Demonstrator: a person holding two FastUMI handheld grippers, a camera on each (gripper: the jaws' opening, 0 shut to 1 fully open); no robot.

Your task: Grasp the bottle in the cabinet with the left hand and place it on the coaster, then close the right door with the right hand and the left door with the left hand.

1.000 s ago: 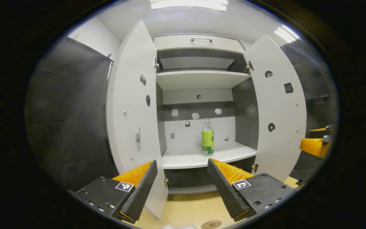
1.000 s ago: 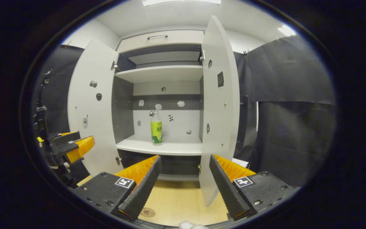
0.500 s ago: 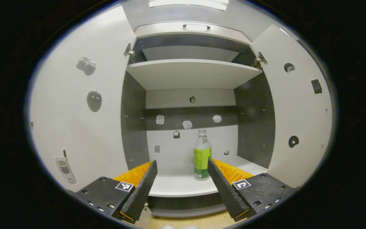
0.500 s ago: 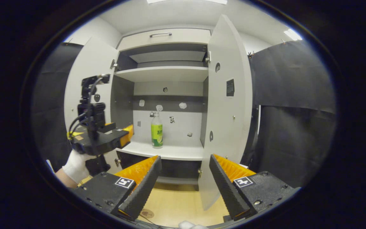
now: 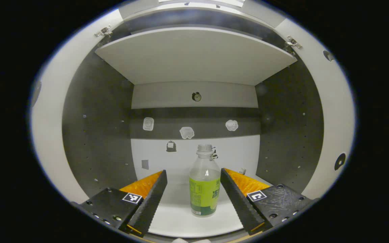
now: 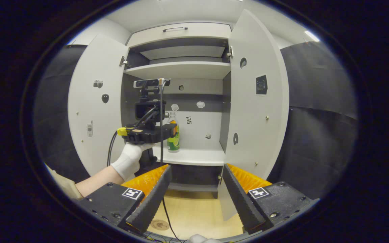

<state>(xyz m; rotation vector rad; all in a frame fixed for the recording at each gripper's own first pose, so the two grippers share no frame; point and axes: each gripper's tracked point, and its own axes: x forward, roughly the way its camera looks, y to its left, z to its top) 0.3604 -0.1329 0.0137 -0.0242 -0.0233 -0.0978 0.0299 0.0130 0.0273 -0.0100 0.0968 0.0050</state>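
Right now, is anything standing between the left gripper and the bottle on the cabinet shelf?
Nothing visible does. The bottle stands upright on the shelf, dead ahead of the left gripper, whose jaws are spread wide to either side of it without touching. The shelf around it is bare, and both doors are swung open.

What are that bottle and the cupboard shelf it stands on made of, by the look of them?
The bottle looks like thin clear plastic: see-through above a glossy green wrap label, with a pale screw cap. The shelf under it seems to be laminated board, smooth, matt and white, with a clean straight edge like the shelf above. Real wood or metal cannot be ruled out from here.
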